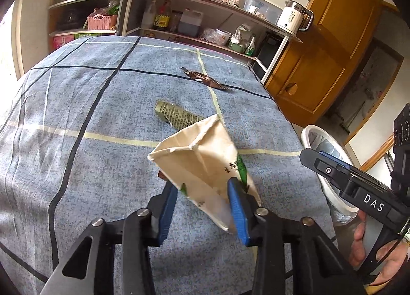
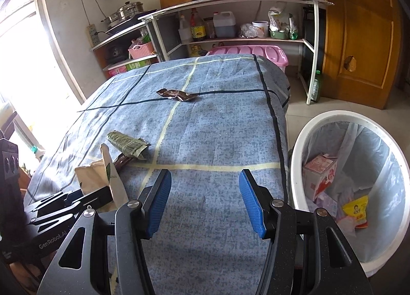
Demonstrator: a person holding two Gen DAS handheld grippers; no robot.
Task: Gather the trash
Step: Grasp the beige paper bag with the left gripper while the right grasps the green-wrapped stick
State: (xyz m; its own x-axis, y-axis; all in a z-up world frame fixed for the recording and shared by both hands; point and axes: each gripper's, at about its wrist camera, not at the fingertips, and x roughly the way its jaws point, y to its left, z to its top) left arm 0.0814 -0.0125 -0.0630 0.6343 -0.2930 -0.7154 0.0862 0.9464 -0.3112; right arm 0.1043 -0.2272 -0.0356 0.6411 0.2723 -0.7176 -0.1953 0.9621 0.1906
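Note:
My left gripper (image 1: 202, 189) is shut on a beige paper carton (image 1: 202, 164) with green print and holds it above the blue checked tablecloth (image 1: 89, 115); the carton also shows in the right wrist view (image 2: 94, 174). A green printed wrapper (image 1: 176, 114) lies just beyond it, also visible from the right (image 2: 128, 143). A brown wrapper (image 1: 205, 80) lies farther back (image 2: 175, 95). My right gripper (image 2: 205, 189) is open and empty over the table's near edge. A white bin (image 2: 307, 141) with a liner stands right of the table and holds a pink carton and a yellow packet.
A shelf unit (image 2: 230, 38) with bottles, pots and a kettle stands behind the table. A pink storage box (image 2: 256, 53) sits on the floor beyond the table. A wooden door (image 2: 358, 38) is at the right. The bin also shows in the left wrist view (image 1: 315, 138).

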